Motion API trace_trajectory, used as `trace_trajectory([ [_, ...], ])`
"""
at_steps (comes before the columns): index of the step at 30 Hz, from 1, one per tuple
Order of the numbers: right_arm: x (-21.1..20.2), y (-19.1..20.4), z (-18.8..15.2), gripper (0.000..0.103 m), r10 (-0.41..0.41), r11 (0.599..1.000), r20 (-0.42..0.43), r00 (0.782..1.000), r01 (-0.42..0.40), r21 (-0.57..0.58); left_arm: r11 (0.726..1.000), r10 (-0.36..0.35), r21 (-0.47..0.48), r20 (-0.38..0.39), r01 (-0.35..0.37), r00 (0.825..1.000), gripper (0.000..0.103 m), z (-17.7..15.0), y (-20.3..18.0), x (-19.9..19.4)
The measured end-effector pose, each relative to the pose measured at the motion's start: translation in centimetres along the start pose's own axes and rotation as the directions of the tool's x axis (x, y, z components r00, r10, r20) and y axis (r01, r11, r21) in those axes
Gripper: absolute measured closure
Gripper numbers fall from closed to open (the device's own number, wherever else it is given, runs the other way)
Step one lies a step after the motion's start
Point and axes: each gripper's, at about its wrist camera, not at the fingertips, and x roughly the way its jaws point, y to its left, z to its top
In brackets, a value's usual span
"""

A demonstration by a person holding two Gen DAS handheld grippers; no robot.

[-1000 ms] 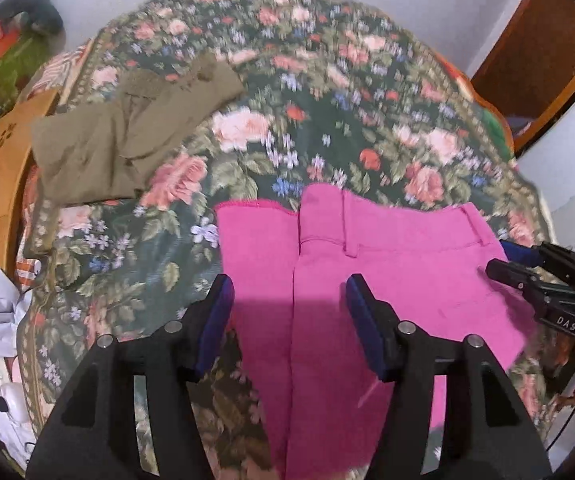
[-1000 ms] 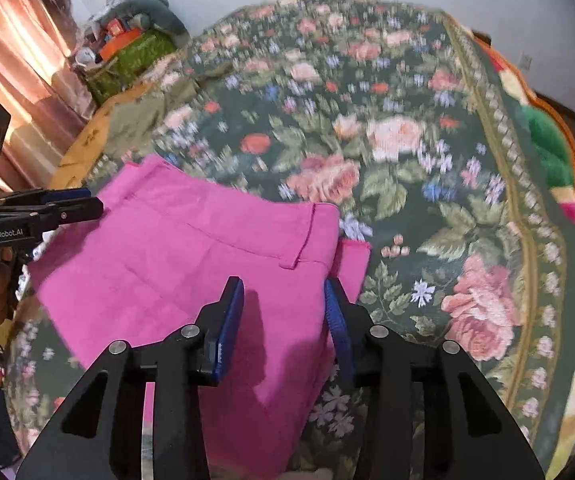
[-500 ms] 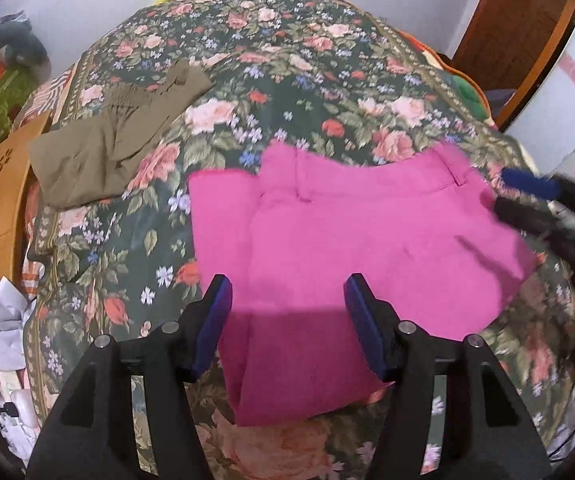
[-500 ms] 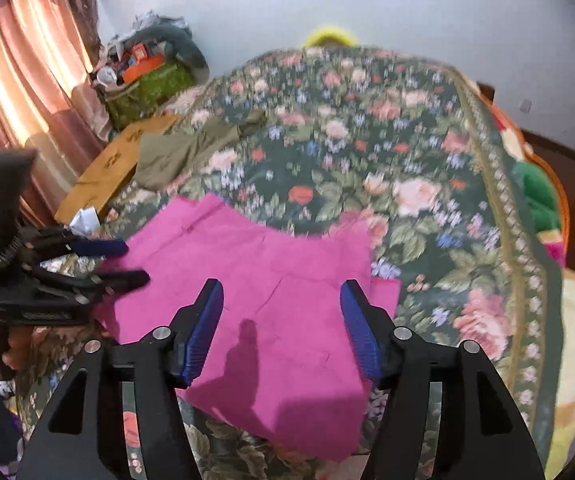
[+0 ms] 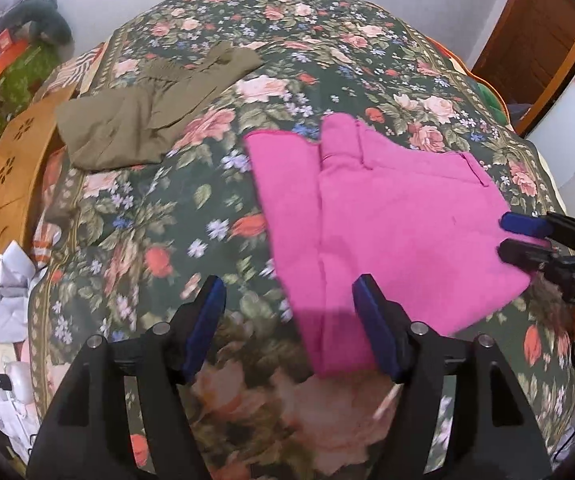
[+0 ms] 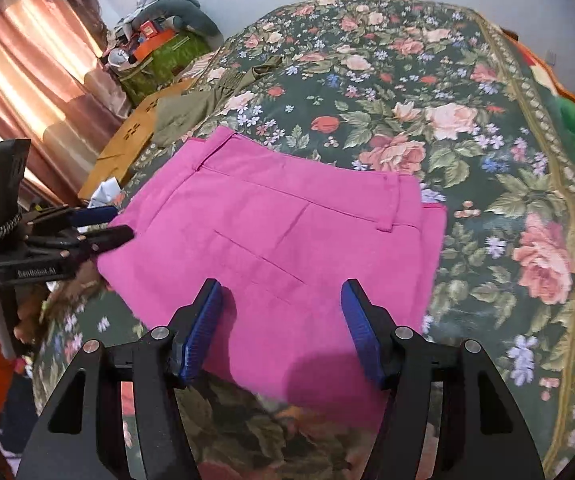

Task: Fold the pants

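The pink pants (image 5: 391,216) (image 6: 287,240) are lying folded flat on the near part of the flowered bedspread (image 5: 327,52) (image 6: 467,128), waistband toward the far side and one layer sticking out past the fold at the edge. The left gripper (image 5: 287,320) (image 6: 111,226) is hanging above the near left edge of the pants with its blue fingers spread wide and nothing between them. The right gripper (image 6: 281,320) (image 5: 523,236) is hovering over the near right part, also spread wide and empty.

Farther off to the left, a pair of olive pants (image 5: 143,120) (image 6: 203,104) is lying crumpled on the bedspread, well apart from the pink ones. A brown cardboard box (image 5: 3,168) is sitting beside the bed, with white packaging (image 5: 7,292) just beneath it. Pink curtains (image 6: 15,80) are glowing along the left wall beside a heap of clutter (image 6: 155,40).

Compared with a second ago, the right gripper's fingers are standing much farther apart, and both grippers are sitting back from the cloth, which is now showing its whole folded outline.

The near hem of the pants is hiding behind the gripper bodies, and the bedspread closest to me is blurring.
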Motion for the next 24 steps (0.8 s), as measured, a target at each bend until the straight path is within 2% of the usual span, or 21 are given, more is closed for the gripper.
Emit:
trace_trajectory([
  [2, -0.5, -0.4, -0.4, 0.045, -0.033, 0.999, 0.006, 0.999, 0.033, -0.004, 1.0, -0.005, -0.022, 0.0, 0.005, 1.0, 0.034, -0.5, 0.8, -0.3],
  [7, -1.6, -2.1, -1.5, 0.045, -0.046, 0.998, 0.005, 0.999, 0.046, 0.042, 0.998, -0.008, -0.057, 0.007, 0.009, 1.0, 0.034, -1.5, 2.1, -0.7],
  [12, -2.6, -3.3, -2.4, 0.045, -0.039, 0.995, 0.008, 0.999, 0.038, 0.09, 0.999, 0.026, -0.041, 0.017, -0.025, 1.0, 0.033, -1.9, 1.9, -1.1],
  [16, -3.6, -3.6, -2.4, 0.045, -0.08, 0.994, 0.004, 0.997, 0.08, 0.078, 0.998, 0.019, -0.059, 0.007, -0.018, 1.0, 0.033, -2.0, 2.5, -1.4],
  [21, -4.5, -3.7, -2.1, 0.045, -0.127, 0.991, 0.014, 0.992, 0.126, 0.047, 0.997, -0.014, -0.082, 0.005, 0.015, 1.0, 0.033, -1.3, 3.2, -1.9],
  [24, -4.8, -4.1, -1.6, 0.045, -0.135, 0.989, 0.03, 0.99, 0.133, 0.071, 0.998, 0.006, -0.063, 0.025, -0.004, 1.0, 0.033, -0.1, 2.9, -2.3],
])
